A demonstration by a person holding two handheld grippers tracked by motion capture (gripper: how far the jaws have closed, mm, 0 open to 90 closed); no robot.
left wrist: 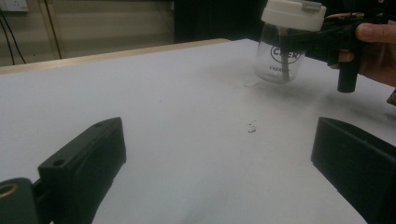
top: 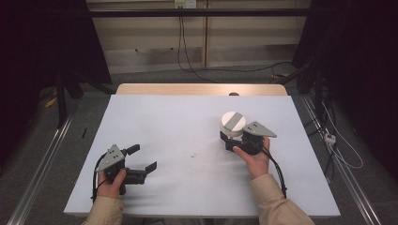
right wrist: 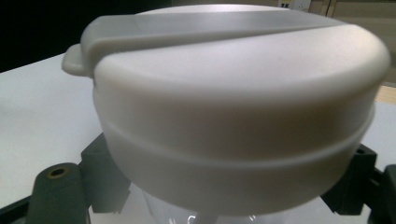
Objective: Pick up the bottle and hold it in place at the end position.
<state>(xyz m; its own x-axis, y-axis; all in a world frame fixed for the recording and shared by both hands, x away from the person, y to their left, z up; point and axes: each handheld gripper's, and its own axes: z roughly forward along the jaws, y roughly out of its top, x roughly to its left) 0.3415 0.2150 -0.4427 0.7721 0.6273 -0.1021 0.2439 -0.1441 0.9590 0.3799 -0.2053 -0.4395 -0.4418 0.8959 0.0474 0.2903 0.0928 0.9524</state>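
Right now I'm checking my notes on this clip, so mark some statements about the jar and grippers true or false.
1. The right gripper is shut on the jar, just under its lid. True.
2. The left gripper also holds the jar. False: its jaws stand open over bare table, apart from the jar.
3. The lid is black. False: it is white with a grey strip.
4. The jar's body is clear, with dark lettering. True.
5. The jar lies on its side. False: it is upright.
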